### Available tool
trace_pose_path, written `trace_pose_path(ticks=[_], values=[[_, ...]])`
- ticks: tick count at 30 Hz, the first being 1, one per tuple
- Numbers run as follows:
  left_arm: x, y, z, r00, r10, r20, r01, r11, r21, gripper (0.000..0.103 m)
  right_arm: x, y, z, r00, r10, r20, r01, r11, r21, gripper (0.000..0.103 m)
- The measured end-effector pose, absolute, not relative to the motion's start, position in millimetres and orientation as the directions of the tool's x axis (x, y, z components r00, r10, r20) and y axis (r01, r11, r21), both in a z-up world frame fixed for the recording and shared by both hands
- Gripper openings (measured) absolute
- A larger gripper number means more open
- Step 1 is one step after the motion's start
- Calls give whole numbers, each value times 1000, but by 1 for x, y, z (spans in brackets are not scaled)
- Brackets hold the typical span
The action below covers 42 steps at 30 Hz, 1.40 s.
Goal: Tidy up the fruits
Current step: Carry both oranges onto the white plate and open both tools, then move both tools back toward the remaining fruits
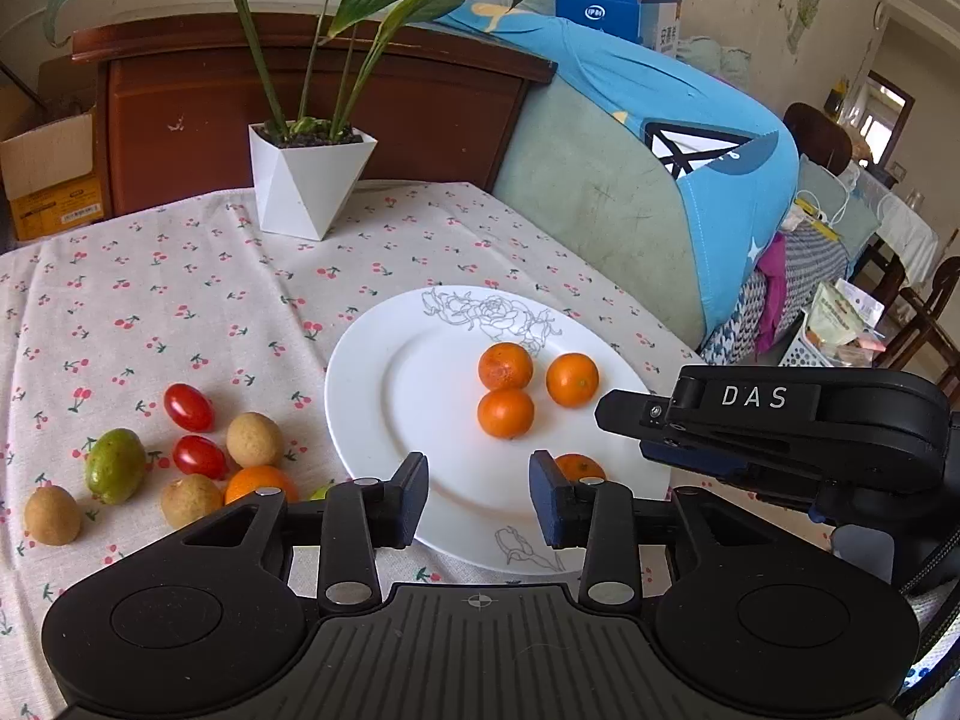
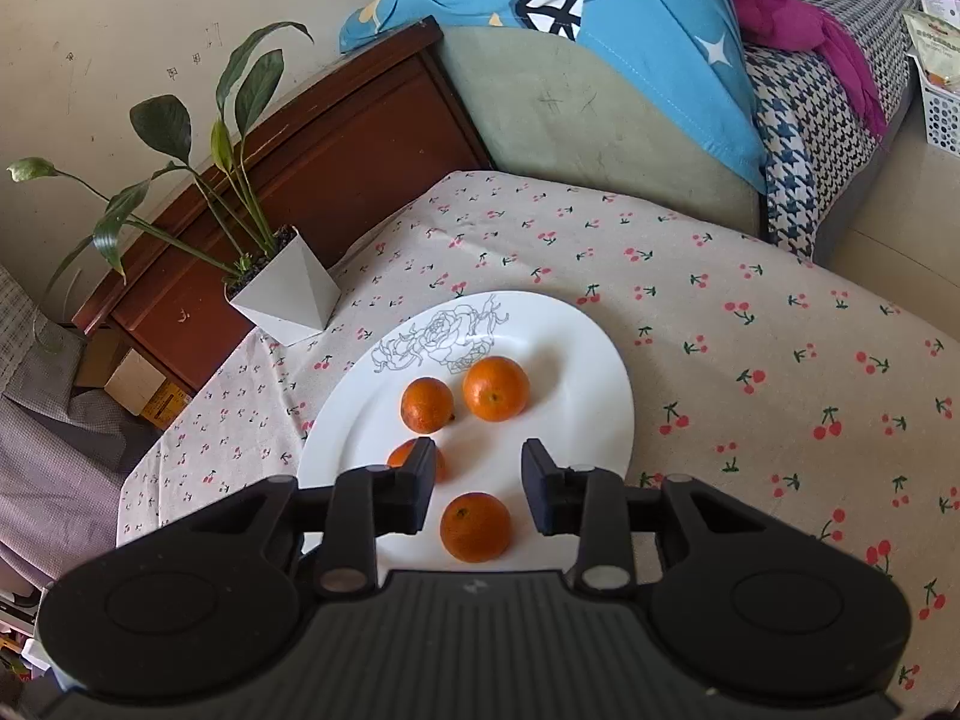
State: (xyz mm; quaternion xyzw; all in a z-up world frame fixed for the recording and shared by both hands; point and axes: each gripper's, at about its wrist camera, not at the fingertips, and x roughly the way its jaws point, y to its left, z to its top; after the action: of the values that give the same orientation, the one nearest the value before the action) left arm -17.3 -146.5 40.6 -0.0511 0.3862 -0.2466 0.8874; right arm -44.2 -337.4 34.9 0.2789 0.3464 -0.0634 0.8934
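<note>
hovering: both grippers above plate [image 2: 600,360]
left gripper [image 1: 478,495]: spread, holds nothing
right gripper [image 2: 478,489]: spread, orange [image 2: 475,527] loose between fingers
plate: four oranges

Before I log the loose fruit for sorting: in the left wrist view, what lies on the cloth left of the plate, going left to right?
Brown longan → green fruit → upper cherry tomato → round longan → white plate.
</note>
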Motion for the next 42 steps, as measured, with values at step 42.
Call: trace_pose_path(ticks=[42], values=[[-15,5,54,667,-222,-711,142,975,-171,48,-57,-238,34,698,287,-655,46,896,442,45]])
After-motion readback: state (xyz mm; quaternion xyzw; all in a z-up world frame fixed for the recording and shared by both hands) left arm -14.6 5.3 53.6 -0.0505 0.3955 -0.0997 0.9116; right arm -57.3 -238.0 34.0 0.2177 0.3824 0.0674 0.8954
